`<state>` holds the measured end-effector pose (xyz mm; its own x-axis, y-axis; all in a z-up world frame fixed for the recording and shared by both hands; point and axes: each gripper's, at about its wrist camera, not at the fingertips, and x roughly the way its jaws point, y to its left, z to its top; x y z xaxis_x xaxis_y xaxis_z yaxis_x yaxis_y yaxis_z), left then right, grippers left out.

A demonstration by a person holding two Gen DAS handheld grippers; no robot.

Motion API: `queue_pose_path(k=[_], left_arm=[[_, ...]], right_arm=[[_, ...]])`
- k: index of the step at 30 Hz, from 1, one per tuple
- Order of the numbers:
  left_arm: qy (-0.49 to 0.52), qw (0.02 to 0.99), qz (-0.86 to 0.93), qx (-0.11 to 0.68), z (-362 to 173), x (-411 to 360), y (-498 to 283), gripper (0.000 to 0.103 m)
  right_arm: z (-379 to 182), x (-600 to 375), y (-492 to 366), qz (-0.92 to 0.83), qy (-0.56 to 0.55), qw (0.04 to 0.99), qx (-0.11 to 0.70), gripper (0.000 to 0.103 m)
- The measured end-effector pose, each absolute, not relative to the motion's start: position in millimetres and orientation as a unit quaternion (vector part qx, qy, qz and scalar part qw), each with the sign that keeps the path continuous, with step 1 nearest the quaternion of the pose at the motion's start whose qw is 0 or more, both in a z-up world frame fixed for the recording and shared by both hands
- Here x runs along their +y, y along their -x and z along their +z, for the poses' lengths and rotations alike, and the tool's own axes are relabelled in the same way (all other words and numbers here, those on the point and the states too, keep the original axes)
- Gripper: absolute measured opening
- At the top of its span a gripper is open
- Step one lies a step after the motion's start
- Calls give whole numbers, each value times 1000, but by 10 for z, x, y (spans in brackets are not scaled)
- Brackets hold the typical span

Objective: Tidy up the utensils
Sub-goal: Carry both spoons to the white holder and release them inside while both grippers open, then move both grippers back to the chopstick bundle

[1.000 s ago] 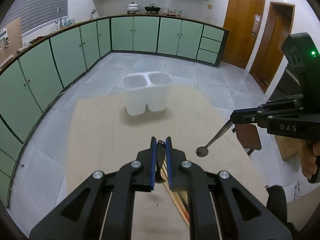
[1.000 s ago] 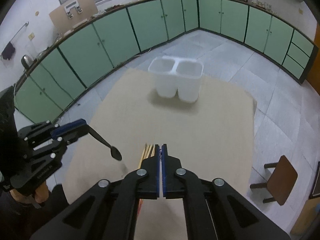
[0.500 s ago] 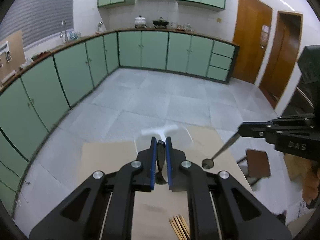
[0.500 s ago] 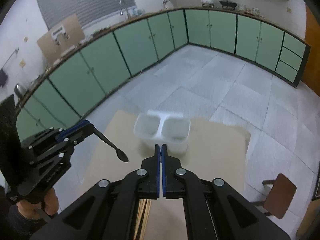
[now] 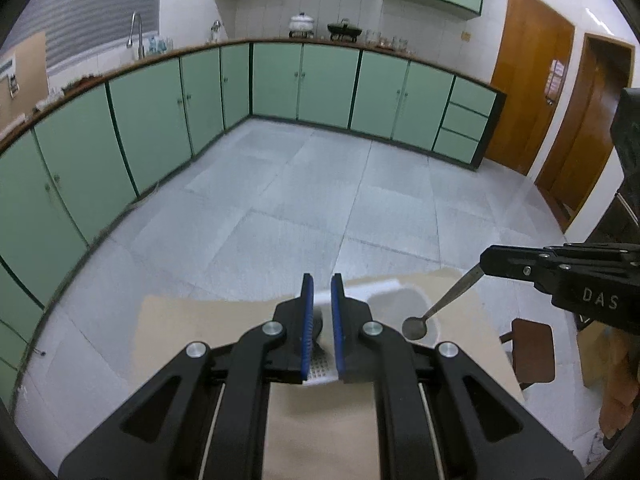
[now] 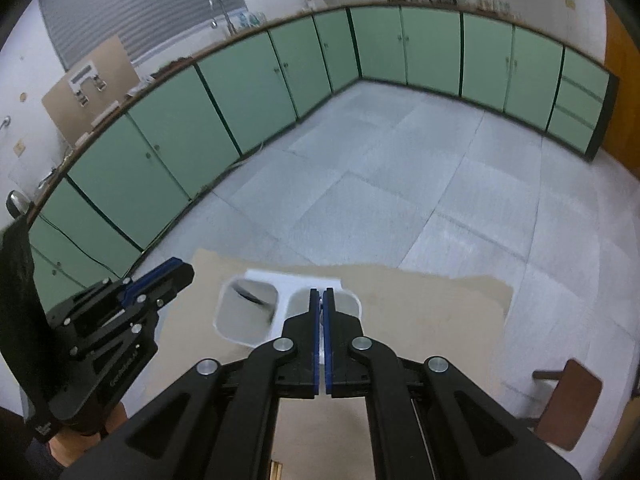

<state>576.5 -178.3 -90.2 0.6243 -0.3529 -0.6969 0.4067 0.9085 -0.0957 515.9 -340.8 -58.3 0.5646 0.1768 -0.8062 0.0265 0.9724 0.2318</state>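
A white two-compartment utensil holder (image 6: 280, 304) stands at the far end of the tan table (image 6: 420, 312). My left gripper (image 5: 320, 288) hangs over the holder's left compartment, its jaws slightly apart. A dark spoon (image 6: 252, 294), blurred, lies inside that compartment; it also shows between the left jaws (image 5: 318, 326). My right gripper (image 6: 321, 300) is shut on a metal spoon (image 5: 436, 308), whose bowl hangs over the holder's right compartment (image 5: 400, 308).
A brown chair (image 6: 568, 400) stands on the floor right of the table. Green cabinets (image 5: 320, 84) line the far walls. Wooden doors (image 5: 532, 92) are at the right. Chopstick ends (image 6: 276, 470) show at the table's near edge.
Both grippers rose and moved forward over the holder. The left jaws opened a little and its dark spoon dropped into the left compartment. The right still holds its spoon.
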Motion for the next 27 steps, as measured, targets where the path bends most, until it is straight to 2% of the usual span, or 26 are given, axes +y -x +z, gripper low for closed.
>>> queue_pose_path(k=[1,2,3,5,8,10,12,14,16,21,27], left_arm=[[-35,901,-206,380,-943,-1761,-5765,12],[-36,901,-201,383,-988,-1739,-5763,24],[-36,902,-197,382,-1001,-1705,-5746,39],[-36,909,-186,370,-948,-1600,-5678,49],[-30,914,-190,357,-780,-1437,-5523,50],[-30,919,-188,344,-663,-1321,-5365,55],[-32,926,-186,327,-549,-1176,-5094,69],[-40,931,-188,311,-505,-1066,-4792,74],[-41,934,-189,299,-558,-912,-4400,80],[-61,939,-178,287,-955,-656,-3481,86],[-54,936,-170,302,-1665,-345,-2397,89]], right_arm=[[-660,-3425,-5157,43,-110,875,469,3],[-699,-3435,-5138,40,-108,875,469,8],[-722,-3442,-5109,37,-106,876,468,20],[-700,-3469,-5008,30,-101,883,458,33],[-589,-3510,-4832,30,-105,890,443,34],[-500,-3571,-4651,30,-109,896,430,34],[-420,-3589,-4385,31,-104,904,414,38],[-384,-3523,-4120,32,-85,913,399,43],[-462,-3441,-3697,38,-64,920,384,44],[-972,-3129,-2643,36,-25,931,362,44],[-1905,-2668,-1412,40,-31,925,376,44]])
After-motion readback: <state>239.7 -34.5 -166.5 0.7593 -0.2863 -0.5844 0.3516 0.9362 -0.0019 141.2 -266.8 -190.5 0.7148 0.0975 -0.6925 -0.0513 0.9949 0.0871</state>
